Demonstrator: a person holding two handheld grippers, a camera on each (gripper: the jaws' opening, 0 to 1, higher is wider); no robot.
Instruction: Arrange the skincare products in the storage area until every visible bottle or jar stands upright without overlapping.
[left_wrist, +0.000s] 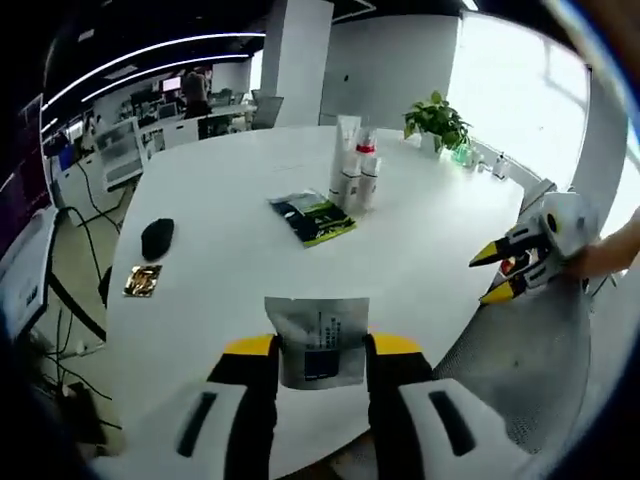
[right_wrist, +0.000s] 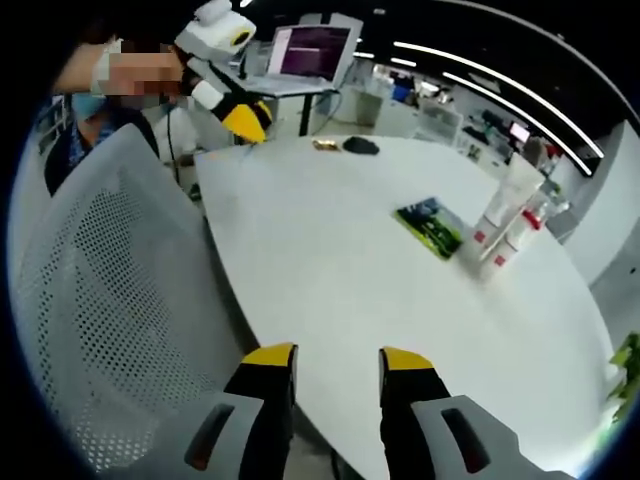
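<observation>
A: Non-task stuff? White desk (left_wrist: 230, 215), black mouse (left_wrist: 157, 238) and gold packet (left_wrist: 142, 281) near its edge.
B: Green pouch (left_wrist: 313, 217) lying flat mid-desk. Potted plant (left_wrist: 437, 121) at far edge by the window. White mesh chair (right_wrist: 105, 300) beside the desk, laptop (right_wrist: 308, 52) behind.

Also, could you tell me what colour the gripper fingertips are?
Yellow fingertips on black fingers, clearest in the right gripper view.

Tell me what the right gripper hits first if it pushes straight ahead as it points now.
Probably nothing soon: the right gripper is open, with bare white table ahead. The green packet and bottles lie off to the right.
</observation>
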